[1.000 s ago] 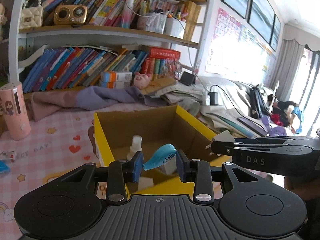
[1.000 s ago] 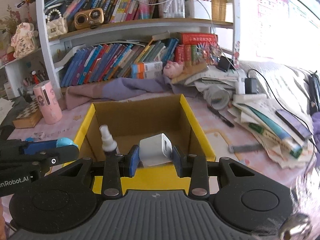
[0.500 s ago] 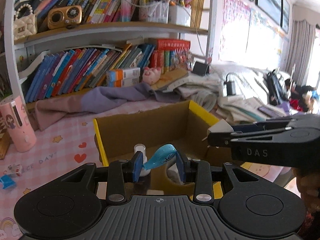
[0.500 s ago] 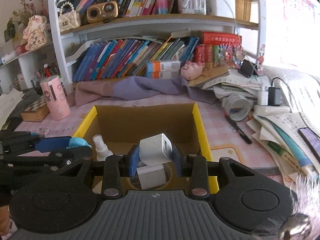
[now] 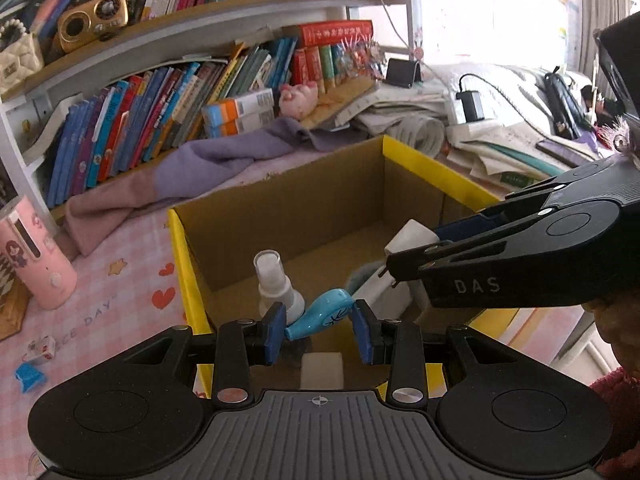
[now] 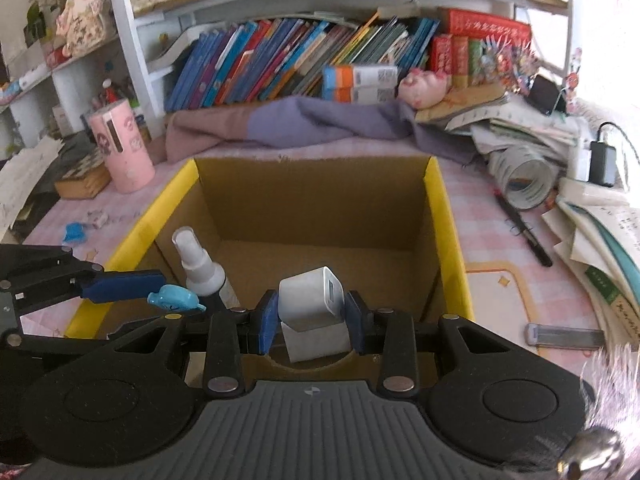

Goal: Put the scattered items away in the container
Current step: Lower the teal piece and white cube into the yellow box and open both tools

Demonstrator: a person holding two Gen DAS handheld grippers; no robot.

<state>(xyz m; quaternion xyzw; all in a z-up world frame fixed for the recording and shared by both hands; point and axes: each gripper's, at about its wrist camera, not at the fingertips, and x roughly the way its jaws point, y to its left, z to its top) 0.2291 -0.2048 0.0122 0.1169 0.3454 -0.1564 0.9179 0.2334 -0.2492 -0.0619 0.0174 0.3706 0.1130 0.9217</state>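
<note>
A yellow-rimmed cardboard box (image 5: 436, 168) (image 6: 448, 216) stands open in front of me. My left gripper (image 5: 320, 330) is shut on a small blue whale figure (image 5: 322, 314), held over the box's near left corner; the whale also shows in the right wrist view (image 6: 174, 298). My right gripper (image 6: 310, 316) is shut on a white charger cube (image 6: 312, 300), held over the box's near edge; the cube also shows in the left wrist view (image 5: 412, 234). A white spray bottle (image 5: 274, 280) (image 6: 198, 260) stands in the box. A white block (image 6: 316, 344) lies below the cube.
A pink cylinder (image 6: 120, 146) and a small blue item (image 6: 74, 232) sit left of the box on the pink checked cloth. A pen (image 6: 524, 232), paper stacks (image 6: 600, 240) and a grey bar (image 6: 564, 336) lie to the right. Bookshelves stand behind.
Both grippers have moved forward and down over the box, still holding their items. The view now looks more steeply into the box.
</note>
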